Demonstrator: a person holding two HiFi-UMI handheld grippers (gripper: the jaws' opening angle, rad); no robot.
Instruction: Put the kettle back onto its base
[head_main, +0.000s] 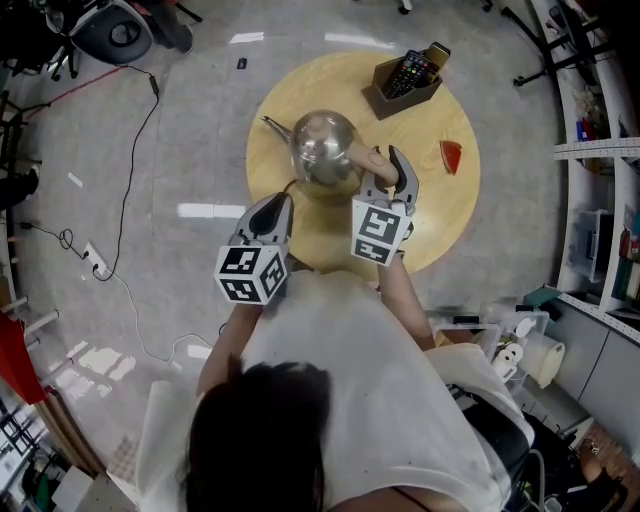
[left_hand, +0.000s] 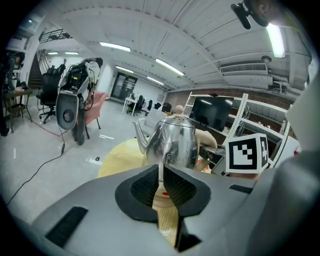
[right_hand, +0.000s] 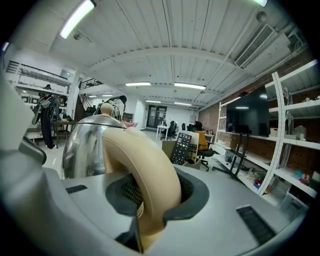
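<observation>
A shiny steel kettle (head_main: 322, 148) with a beige handle (head_main: 368, 160) stands in the middle of the round wooden table (head_main: 300, 90). Its spout points left. My right gripper (head_main: 395, 165) is shut on the handle (right_hand: 142, 165), whose arch fills the space between the pads. Under the kettle (left_hand: 175, 140) a beige base (left_hand: 161, 196) shows through the left jaws' slit; I cannot tell whether the kettle rests on it. My left gripper (head_main: 279, 203) hangs over the table's front edge, short of the kettle, shut on nothing.
A dark box with remote controls (head_main: 405, 80) sits at the table's far right. A red wedge (head_main: 452, 157) lies at the right edge. A black cord (head_main: 290, 187) leaves the kettle's underside. Cables and a power strip (head_main: 95, 262) lie on the floor at left.
</observation>
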